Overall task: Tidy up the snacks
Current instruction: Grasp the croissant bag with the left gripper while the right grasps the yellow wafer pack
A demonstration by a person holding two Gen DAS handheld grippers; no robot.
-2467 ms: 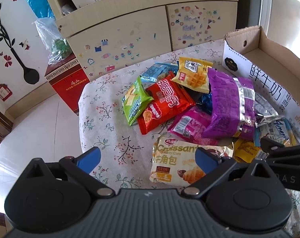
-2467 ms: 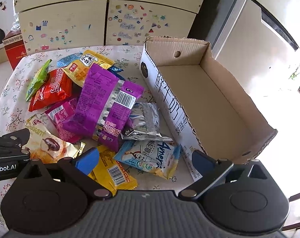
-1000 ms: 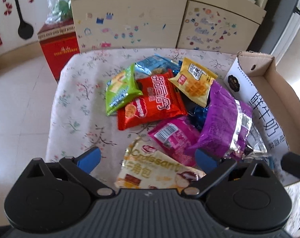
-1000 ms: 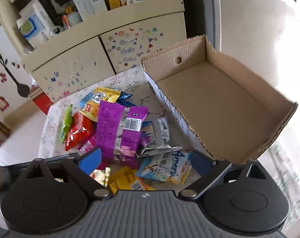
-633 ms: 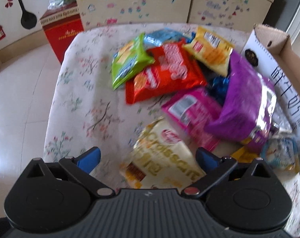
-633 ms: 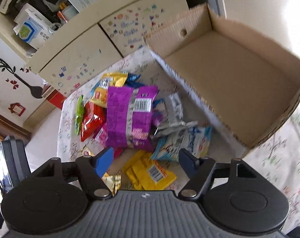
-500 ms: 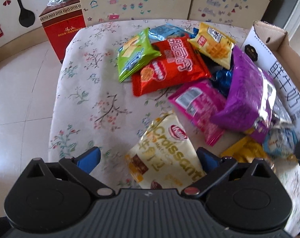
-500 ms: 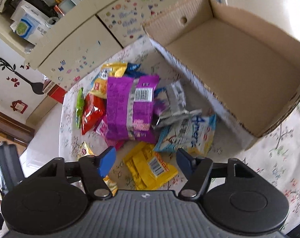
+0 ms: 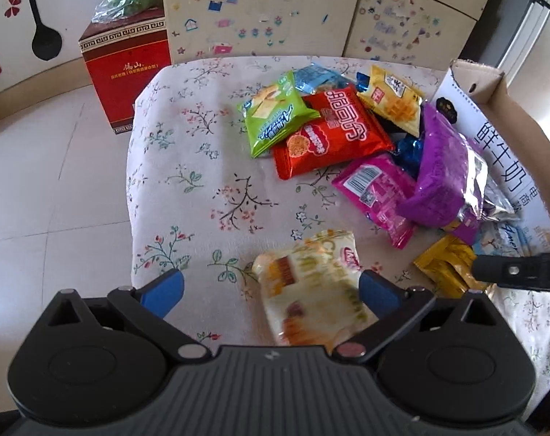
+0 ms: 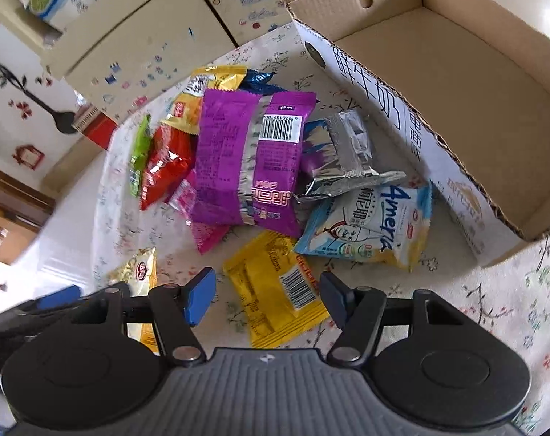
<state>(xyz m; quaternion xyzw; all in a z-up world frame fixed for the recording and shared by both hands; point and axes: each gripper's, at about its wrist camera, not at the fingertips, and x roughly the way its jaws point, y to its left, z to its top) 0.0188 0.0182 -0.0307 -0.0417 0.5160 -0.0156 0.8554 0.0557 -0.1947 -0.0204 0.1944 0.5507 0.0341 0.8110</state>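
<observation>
Snack packets lie heaped on a floral tablecloth (image 9: 202,189). My left gripper (image 9: 271,287) is open, and a cream croissant packet (image 9: 311,287) lies between its fingers near the right one. A red packet (image 9: 329,134), a green packet (image 9: 271,116) and a purple packet (image 9: 442,167) lie beyond. My right gripper (image 10: 267,298) is open over a yellow packet (image 10: 275,287). A white-and-blue packet (image 10: 369,229), a silver packet (image 10: 344,156) and the purple packet (image 10: 249,160) lie ahead of it. An empty cardboard box (image 10: 438,76) stands to the right.
A cream cabinet with stickers (image 9: 267,11) stands behind the table. A red box (image 9: 126,72) with a plastic bag on top sits on the tiled floor at the left. The right gripper's arm (image 9: 518,272) reaches in at the right of the left wrist view.
My left gripper has come down closer to the croissant packet, which now sits between its fingers. My right gripper has narrowed and lowered over the yellow packet.
</observation>
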